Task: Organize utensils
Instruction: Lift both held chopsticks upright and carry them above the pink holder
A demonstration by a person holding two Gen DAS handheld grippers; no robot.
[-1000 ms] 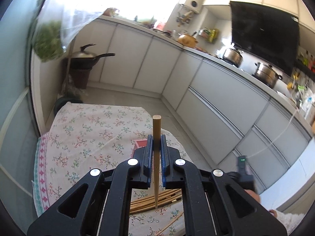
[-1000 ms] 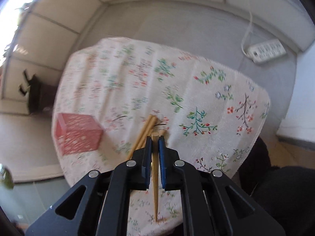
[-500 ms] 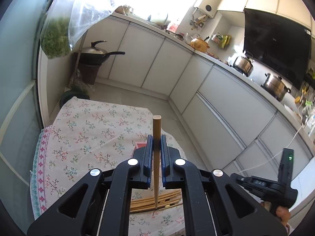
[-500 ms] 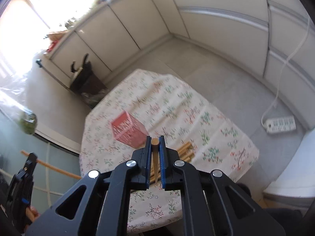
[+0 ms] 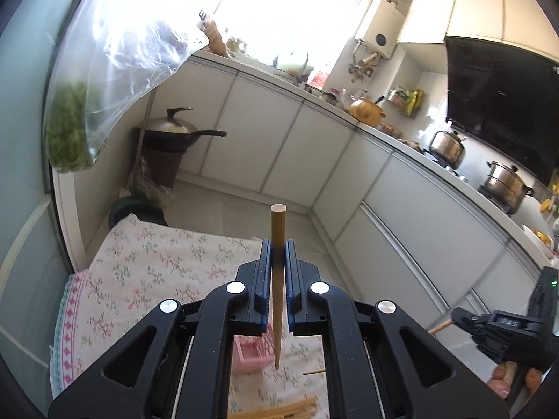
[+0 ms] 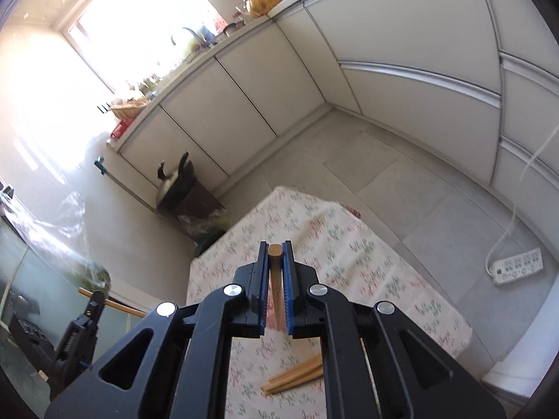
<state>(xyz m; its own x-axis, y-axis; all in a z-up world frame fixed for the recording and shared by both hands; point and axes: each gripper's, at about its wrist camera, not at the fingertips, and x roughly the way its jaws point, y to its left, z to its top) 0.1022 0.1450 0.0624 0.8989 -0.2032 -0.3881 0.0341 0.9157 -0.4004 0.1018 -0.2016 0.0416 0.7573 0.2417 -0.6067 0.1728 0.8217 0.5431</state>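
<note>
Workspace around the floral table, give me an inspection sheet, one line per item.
Surface: floral tablecloth over a small table.
Job's things: pink basket; loose chopsticks lying on the cloth.
Clutter: nothing seen on the cloth.
Grippers: left tongs shut on a chopstick; right tongs shut on another chopstick.
Cables: power strip with white cord on the floor.
Surroundings: kitchen cabinets, wok, pots.

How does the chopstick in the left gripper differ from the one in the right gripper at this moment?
The left gripper holds its chopstick with a long stretch past the fingertips; the right gripper has its chopstick with the blunt end about level with the tips. The left one's thin tip hangs over the pink basket; no basket shows in the right view. Both are bamboo and clamped.
</note>
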